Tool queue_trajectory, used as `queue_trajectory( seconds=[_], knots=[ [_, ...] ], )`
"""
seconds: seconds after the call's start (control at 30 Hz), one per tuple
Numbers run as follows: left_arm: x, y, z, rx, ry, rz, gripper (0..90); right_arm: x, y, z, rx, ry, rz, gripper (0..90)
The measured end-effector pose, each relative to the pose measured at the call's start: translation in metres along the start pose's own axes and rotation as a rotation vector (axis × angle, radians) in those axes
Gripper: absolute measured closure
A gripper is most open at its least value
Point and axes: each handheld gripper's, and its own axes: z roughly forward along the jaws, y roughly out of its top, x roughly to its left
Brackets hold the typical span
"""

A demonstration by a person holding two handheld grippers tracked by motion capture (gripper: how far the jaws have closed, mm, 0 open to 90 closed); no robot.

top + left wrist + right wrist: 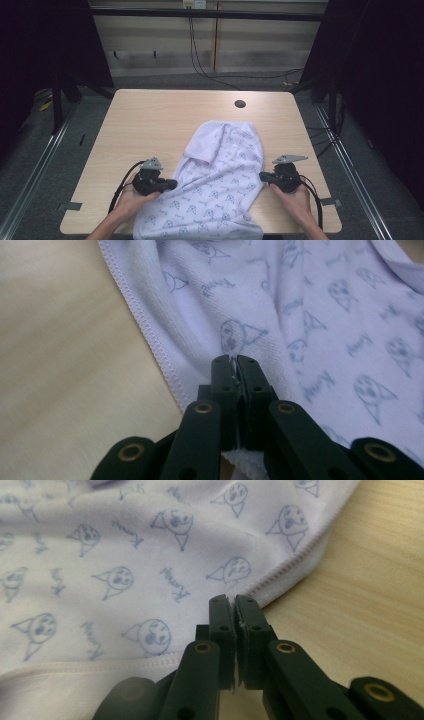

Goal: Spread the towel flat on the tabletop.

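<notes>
Both our hands low at worktop [150, 120] edge; left gripper [172, 184] jaws pinch cloth [220, 170] fold, right gripper [262, 176] jaws clamp its hem.

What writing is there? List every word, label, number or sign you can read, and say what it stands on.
Printed word on the pale lilac garment, repeated beside little drawn faces: a short handwritten-style word, perhaps starting with "K", too blurred to read for certain.
Wooden table: no text on it.
</notes>
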Motion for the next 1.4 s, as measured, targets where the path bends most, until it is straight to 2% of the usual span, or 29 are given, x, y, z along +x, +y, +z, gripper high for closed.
queue_trajectory(
  seconds=[0.03,0.07,0.1,0.13,0.17,0.27,0.33,0.4,0.43,0.47,0.5,0.57,0.6,0.63,0.67,0.7,0.73,0.77,0.93,0.97,1.03,1.07,1.1,1.2,1.23,1.3,1.33,1.37,1.4],
  knots=[
    [-0.012,-0.009,-0.007,0.02,-0.024,0.006,87.6,0.003,-0.002,-0.005,-0.012,0.012,-0.009,87.1],
    [-0.012,-0.009,-0.007,0.02,-0.024,0.006,87.8,0.003,-0.002,-0.005,-0.012,0.012,-0.009,87.1],
    [-0.018,-0.014,-0.01,0.027,-0.042,0.005,87.8,0.006,-0.005,-0.009,-0.01,0.02,-0.018,87.1],
    [-0.032,-0.022,-0.014,0.04,-0.048,0.037,88.1,0.011,-0.013,-0.016,-0.007,0.048,-0.02,87.0],
    [-0.038,-0.026,-0.017,0.05,-0.058,0.035,88.1,0.013,-0.017,-0.018,0.003,0.06,-0.022,87.0],
    [-0.044,-0.03,-0.02,0.056,-0.056,0.044,88.2,0.017,-0.023,-0.023,0.01,0.067,-0.033,86.9],
    [-0.042,-0.029,-0.019,0.046,-0.041,0.032,89.8,0.018,-0.025,-0.025,0.008,0.076,-0.034,86.8],
    [-0.032,-0.023,-0.016,0.04,-0.021,0.005,90.0,0.015,-0.021,-0.022,-0.003,0.077,-0.036,86.8],
    [-0.024,-0.019,-0.015,0.032,0.01,-0.014,90.0,0.009,-0.015,-0.013,0.003,0.056,-0.051,86.6],
    [-0.024,-0.019,-0.015,0.032,0.01,-0.014,90.0,0.007,-0.013,-0.01,0.012,0.05,-0.041,86.5],
    [-0.016,-0.016,-0.014,0.014,0.041,-0.061,89.9,0.002,-0.011,-0.006,0.003,0.044,-0.035,86.4],
    [-0.013,-0.016,-0.014,0.007,0.046,-0.068,89.8,-0.002,-0.008,-0.002,0.0,0.032,-0.023,86.4],
    [-0.011,-0.015,-0.014,0.004,0.06,-0.065,89.8,-0.006,-0.005,0.001,-0.004,0.022,-0.028,86.2],
    [-0.008,-0.013,-0.015,0.008,0.092,-0.048,89.5,-0.013,0.002,0.009,-0.033,0.039,-0.023,85.9],
    [-0.008,-0.013,-0.015,0.008,0.092,-0.048,89.5,-0.013,0.002,0.009,-0.033,0.039,-0.023,85.9],
    [-0.004,-0.013,-0.017,-0.002,0.13,-0.053,89.5,-0.013,0.011,0.017,-0.049,0.047,-0.028,85.8],
    [-0.004,-0.013,-0.017,-0.002,0.13,-0.053,89.4,-0.013,0.011,0.017,-0.049,0.047,-0.028,85.8],
    [-0.001,-0.014,-0.018,-0.008,0.129,-0.055,89.5,-0.008,0.021,0.025,-0.054,0.051,-0.053,85.3],
    [0.009,-0.019,-0.026,-0.018,0.163,-0.085,89.7,0.004,0.038,0.041,-0.071,0.072,-0.081,83.4],
    [0.009,-0.021,-0.03,-0.015,0.175,-0.092,89.8,0.009,0.041,0.04,-0.071,0.069,-0.08,82.7],
    [0.008,-0.025,-0.035,-0.006,0.189,-0.087,89.8,0.011,0.04,0.038,-0.066,0.069,-0.087,82.7],
    [0.008,-0.028,-0.038,0.001,0.185,-0.101,89.8,0.011,0.037,0.034,-0.061,0.066,-0.095,82.8],
    [0.008,-0.033,-0.043,-0.003,0.166,-0.139,89.9,0.009,0.027,0.025,-0.042,0.064,-0.076,83.7],
    [0.004,-0.041,-0.051,0.019,0.125,-0.149,90.0,0.005,0.011,0.014,-0.014,0.065,-0.069,86.1],
    [0.004,-0.041,-0.051,0.019,0.125,-0.149,90.0,0.005,0.011,0.014,-0.014,0.065,-0.069,86.1],
    [-0.003,-0.044,-0.054,0.027,0.113,-0.13,89.8,0.009,-0.001,0.004,-0.007,0.073,-0.073,85.4],
    [-0.003,-0.044,-0.054,0.027,0.113,-0.13,87.7,0.009,-0.001,0.004,-0.007,0.073,-0.073,85.4],
    [-0.005,-0.037,-0.053,-0.011,0.096,-0.097,86.1,0.011,-0.003,-0.001,-0.009,0.055,-0.077,80.6],
    [-0.004,-0.029,-0.052,-0.037,0.096,-0.087,85.0,0.011,-0.002,-0.003,-0.02,0.031,-0.082,75.9]
  ],
)
